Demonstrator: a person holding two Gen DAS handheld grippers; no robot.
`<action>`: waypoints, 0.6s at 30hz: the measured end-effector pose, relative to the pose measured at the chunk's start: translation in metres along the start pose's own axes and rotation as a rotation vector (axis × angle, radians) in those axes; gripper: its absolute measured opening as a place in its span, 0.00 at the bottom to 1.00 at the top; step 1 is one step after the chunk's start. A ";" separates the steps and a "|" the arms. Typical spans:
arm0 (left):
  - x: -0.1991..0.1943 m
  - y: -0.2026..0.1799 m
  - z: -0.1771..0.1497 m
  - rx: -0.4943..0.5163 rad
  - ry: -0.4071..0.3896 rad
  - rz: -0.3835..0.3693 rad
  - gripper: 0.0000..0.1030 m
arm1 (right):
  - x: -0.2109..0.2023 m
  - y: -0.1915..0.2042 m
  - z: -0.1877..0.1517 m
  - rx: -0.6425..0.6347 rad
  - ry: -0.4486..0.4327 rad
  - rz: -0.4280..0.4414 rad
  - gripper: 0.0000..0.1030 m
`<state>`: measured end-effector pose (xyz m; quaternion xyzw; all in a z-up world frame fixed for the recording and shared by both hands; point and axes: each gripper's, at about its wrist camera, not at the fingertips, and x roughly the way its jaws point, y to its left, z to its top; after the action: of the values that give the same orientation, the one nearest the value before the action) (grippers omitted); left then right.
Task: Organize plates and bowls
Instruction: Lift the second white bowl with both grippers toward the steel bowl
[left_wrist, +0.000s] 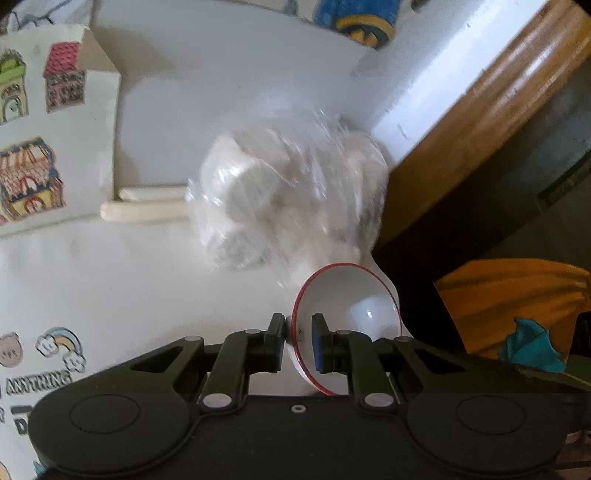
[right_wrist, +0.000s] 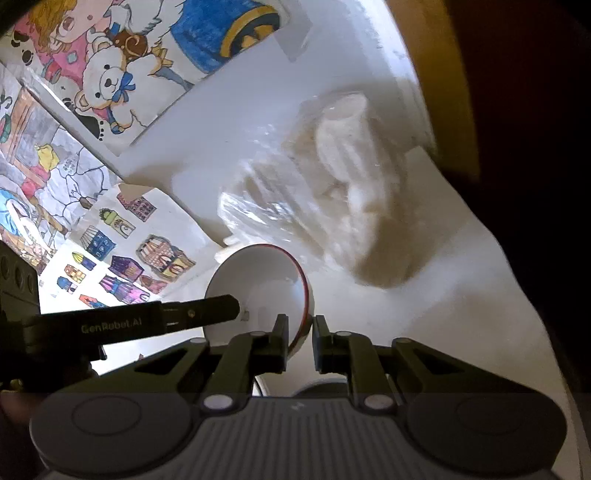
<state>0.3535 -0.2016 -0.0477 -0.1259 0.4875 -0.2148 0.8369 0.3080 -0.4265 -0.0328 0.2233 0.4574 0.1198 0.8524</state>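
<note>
One white bowl (left_wrist: 354, 306) with a red rim is held by both grippers, lifted off the white surface and tilted on its side. My left gripper (left_wrist: 298, 341) is shut on its rim at one side, one pad inside and one outside. In the right wrist view the same bowl (right_wrist: 258, 284) has its opposite rim pinched by my right gripper (right_wrist: 300, 339), which is also shut. The left gripper's finger (right_wrist: 207, 310) reaches into that view from the left and touches the bowl. No plates are in view.
A clear plastic bag of white items (left_wrist: 291, 195) lies on the white surface (left_wrist: 129, 280) just beyond the bowl. Papers with coloured house drawings (left_wrist: 44, 122) stand at the left. A wooden edge (left_wrist: 480, 110) and an orange object (left_wrist: 517, 302) lie to the right.
</note>
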 end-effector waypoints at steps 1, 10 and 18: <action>0.001 -0.002 -0.002 -0.001 0.008 -0.005 0.16 | -0.002 -0.003 -0.002 0.001 0.001 -0.005 0.15; 0.008 -0.019 -0.023 0.025 0.072 -0.033 0.16 | -0.019 -0.023 -0.020 0.019 0.034 -0.023 0.15; 0.016 -0.023 -0.047 0.022 0.143 -0.032 0.16 | -0.026 -0.033 -0.035 0.034 0.074 -0.034 0.14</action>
<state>0.3140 -0.2302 -0.0737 -0.1090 0.5414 -0.2420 0.7977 0.2644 -0.4569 -0.0465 0.2254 0.4944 0.1059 0.8328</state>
